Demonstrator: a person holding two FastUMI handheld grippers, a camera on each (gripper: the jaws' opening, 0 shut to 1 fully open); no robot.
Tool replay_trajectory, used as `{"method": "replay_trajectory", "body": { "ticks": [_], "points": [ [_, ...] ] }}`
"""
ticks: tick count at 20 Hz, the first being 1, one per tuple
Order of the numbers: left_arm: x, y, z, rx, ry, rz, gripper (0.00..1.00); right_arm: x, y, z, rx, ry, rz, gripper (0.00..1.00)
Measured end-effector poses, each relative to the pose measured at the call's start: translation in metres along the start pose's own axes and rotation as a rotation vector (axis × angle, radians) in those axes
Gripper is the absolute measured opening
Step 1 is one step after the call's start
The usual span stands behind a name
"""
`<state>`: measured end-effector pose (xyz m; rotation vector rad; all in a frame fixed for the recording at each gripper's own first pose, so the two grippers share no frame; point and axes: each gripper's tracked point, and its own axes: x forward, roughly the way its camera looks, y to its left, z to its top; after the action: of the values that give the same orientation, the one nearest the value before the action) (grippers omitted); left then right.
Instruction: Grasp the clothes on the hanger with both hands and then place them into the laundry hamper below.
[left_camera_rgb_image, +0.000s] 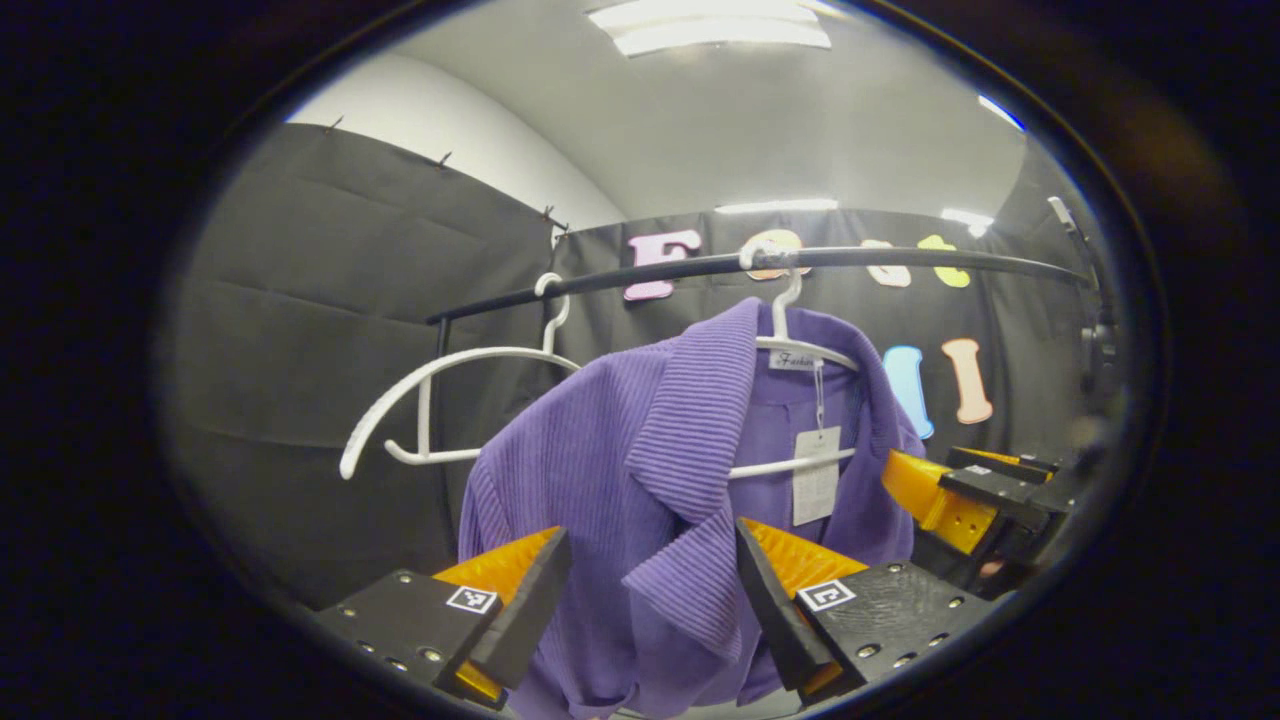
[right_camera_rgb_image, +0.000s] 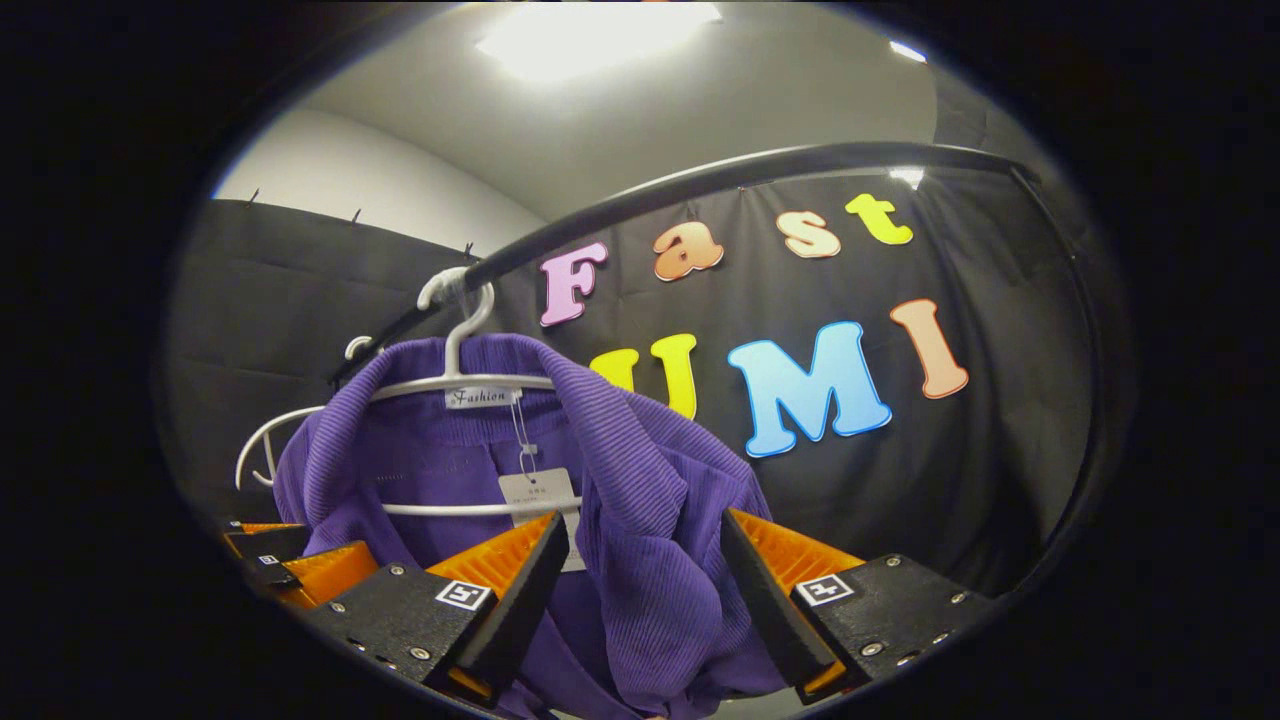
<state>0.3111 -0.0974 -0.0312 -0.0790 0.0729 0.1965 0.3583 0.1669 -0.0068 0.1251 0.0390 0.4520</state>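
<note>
A purple ribbed garment (left_camera_rgb_image: 600, 470) hangs on a white hanger (left_camera_rgb_image: 800, 350) from a black rail (left_camera_rgb_image: 880, 260). My left gripper (left_camera_rgb_image: 650, 580) is open, its fingers on either side of the garment's left collar and front, apart from the cloth. In the right gripper view the same garment (right_camera_rgb_image: 640, 500) hangs on its hanger (right_camera_rgb_image: 470, 380), and my right gripper (right_camera_rgb_image: 640, 580) is open around the right shoulder and front. The right gripper (left_camera_rgb_image: 950, 490) also appears at the right edge of the left gripper view, beside the garment. A paper tag (right_camera_rgb_image: 535, 495) dangles inside the neck.
A second, empty white hanger (left_camera_rgb_image: 440, 400) hangs on the rail to the left of the garment. The rail's upright post (left_camera_rgb_image: 440, 360) stands behind it. Black cloth walls close the booth at the back and the sides.
</note>
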Motion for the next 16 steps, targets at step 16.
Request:
{"method": "replay_trajectory", "body": {
  "ticks": [16],
  "points": [
    [0.034,0.024,-0.015,0.068,-0.005,0.127,0.81,0.056,-0.010,-0.056,-0.041,0.122,-0.100,0.61]
  ]
}}
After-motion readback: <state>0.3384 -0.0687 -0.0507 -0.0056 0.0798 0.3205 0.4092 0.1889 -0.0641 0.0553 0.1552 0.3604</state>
